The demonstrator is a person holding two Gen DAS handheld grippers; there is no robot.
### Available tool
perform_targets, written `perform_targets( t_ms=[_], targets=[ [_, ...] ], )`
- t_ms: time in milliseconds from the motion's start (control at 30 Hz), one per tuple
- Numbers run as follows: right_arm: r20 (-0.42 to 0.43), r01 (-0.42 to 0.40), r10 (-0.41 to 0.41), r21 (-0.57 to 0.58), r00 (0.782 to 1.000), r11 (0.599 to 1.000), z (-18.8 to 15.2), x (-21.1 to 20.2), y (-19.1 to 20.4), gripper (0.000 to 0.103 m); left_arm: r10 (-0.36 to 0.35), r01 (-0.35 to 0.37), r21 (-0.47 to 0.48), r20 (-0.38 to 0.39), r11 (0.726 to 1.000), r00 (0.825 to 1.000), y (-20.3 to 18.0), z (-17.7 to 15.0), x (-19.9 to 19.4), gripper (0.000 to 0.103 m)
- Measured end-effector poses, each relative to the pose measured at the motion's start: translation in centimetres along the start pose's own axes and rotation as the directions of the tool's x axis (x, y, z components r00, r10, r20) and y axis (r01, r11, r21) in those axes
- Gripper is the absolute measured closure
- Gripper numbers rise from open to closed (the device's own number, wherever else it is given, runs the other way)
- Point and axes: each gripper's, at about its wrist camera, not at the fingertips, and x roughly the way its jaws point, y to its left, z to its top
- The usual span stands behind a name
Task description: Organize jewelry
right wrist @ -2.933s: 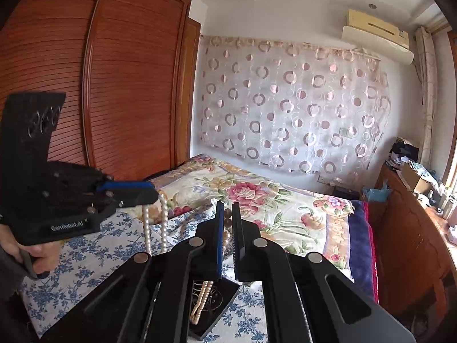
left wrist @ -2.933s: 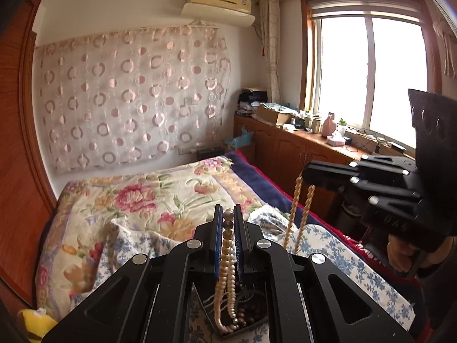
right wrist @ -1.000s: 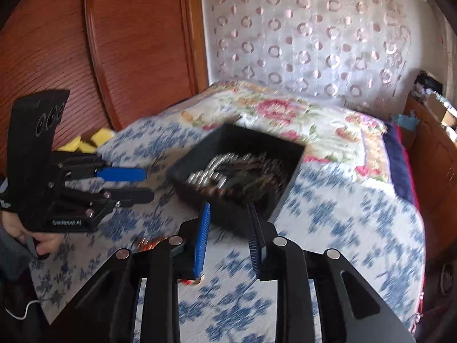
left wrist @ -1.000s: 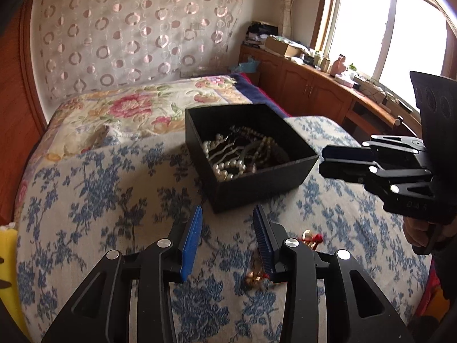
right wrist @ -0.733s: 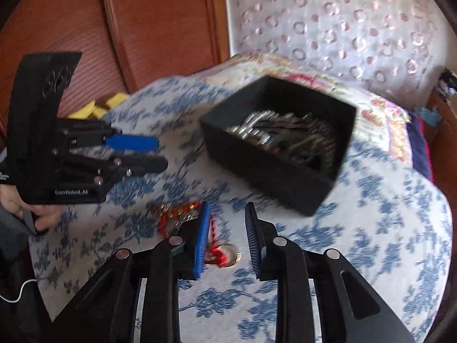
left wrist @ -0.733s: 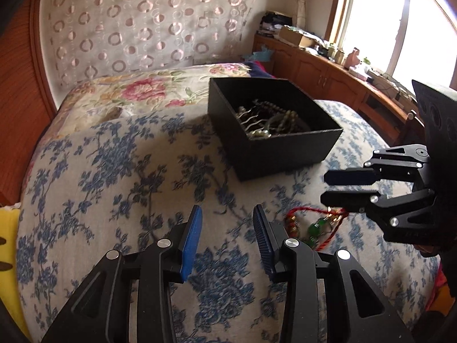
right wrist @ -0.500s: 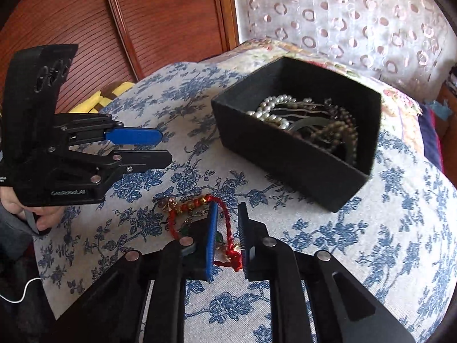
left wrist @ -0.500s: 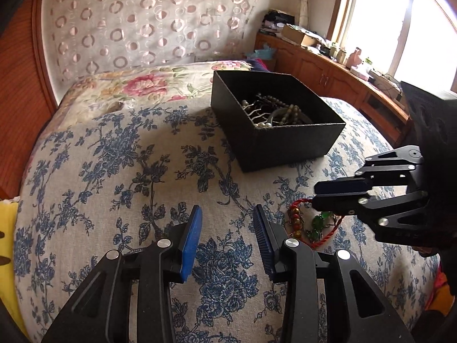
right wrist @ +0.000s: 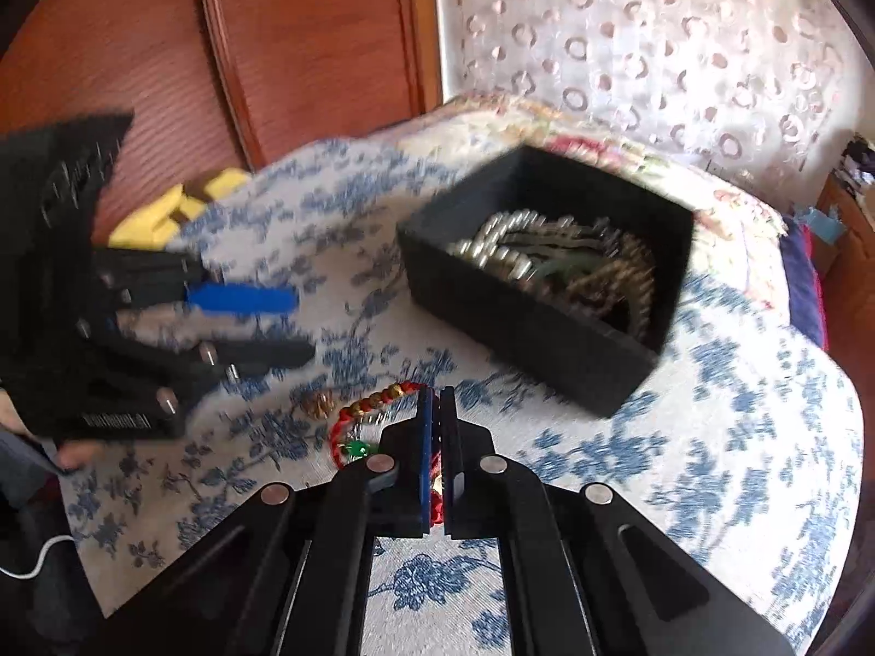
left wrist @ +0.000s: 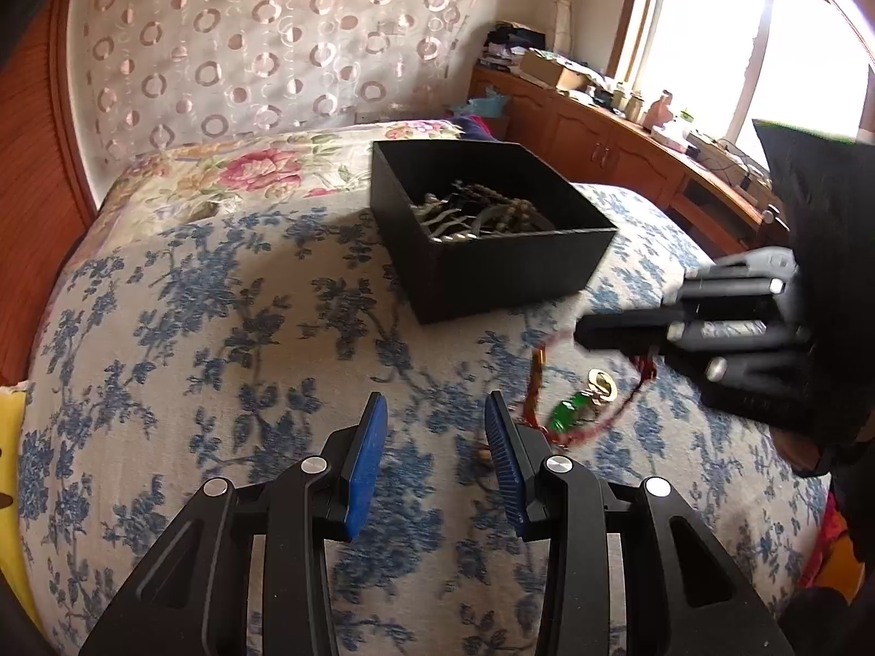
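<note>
At the far left, yellow foam pieces (right wrist: 175, 208) sit at the edge of the bed against the reddish wooden wardrobe (right wrist: 306, 44). Next to them the left gripper (left wrist: 435, 426) hovers over the blue-flowered bedspread (left wrist: 191, 295), its blue-padded fingers (left wrist: 365, 456) standing apart with only cloth showing between them; it holds nothing. A hand (right wrist: 76, 456) shows just beneath its black body in the right wrist view.

Just to the right of that gripper's tips lies the red cord bracelet (left wrist: 579, 426), strung with gold-coloured beads and a green stone, draped loosely on the bedspread in front of the black box (left wrist: 492, 273). A small gold ring-shaped charm (left wrist: 601, 382) shows on the cloth within the bracelet's loop.

The right gripper (right wrist: 437, 404) has just been closing and its jaws are now together, clamped on a stretch of the red cord; the cord shows between the pads in its own view, and the rest of the loop trails away to the left of the fingers.

Beyond both grippers the open black box sits on the bed, holding a tangle of pearl and bead necklaces (right wrist: 558, 262). Further back a flowered quilt (left wrist: 246, 175) covers the bed, under a circle-patterned curtain (left wrist: 246, 44). At the far right a wooden cabinet (left wrist: 601, 136) runs beneath a bright window (left wrist: 765, 44).
</note>
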Motion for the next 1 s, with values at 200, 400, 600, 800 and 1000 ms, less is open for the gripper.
perform_targets(
  t_ms=[200, 400, 600, 800, 1000],
  targets=[
    [0.068, 0.039, -0.042, 0.050, 0.997, 0.998, -0.5, -3.6, -2.1, 0.100, -0.037, 0.038, 0.035, -0.013, 0.999, 0.999, -2.2, 0.1, 0.5, 0.068],
    [0.047, 0.073, -0.079, 0.113, 0.996, 0.991, -2.5, -3.8, -4.4, 0.100, -0.064, 0.066, 0.078, -0.027, 0.995, 0.998, -4.1, 0.6, 1.1, 0.068],
    [0.035, 0.082, -0.089, 0.147, 0.995, 0.986, -4.3, -3.4, -5.3, 0.100, -0.079, 0.085, 0.131, -0.049, 0.988, 0.996, -5.7, 0.7, 2.0, 0.082],
    [0.037, 0.076, -0.083, 0.156, 0.996, 0.985, -4.8, -3.3, -5.5, 0.100, -0.035, 0.055, 0.211, -0.099, 0.976, 0.995, -6.8, 0.6, 3.3, 0.087],
    [0.039, 0.067, -0.074, 0.162, 0.996, 0.984, -4.8, -3.2, -5.6, 0.100, -0.035, 0.058, 0.208, -0.109, 0.976, 0.993, -6.5, 1.2, 3.9, 0.085]
  ],
)
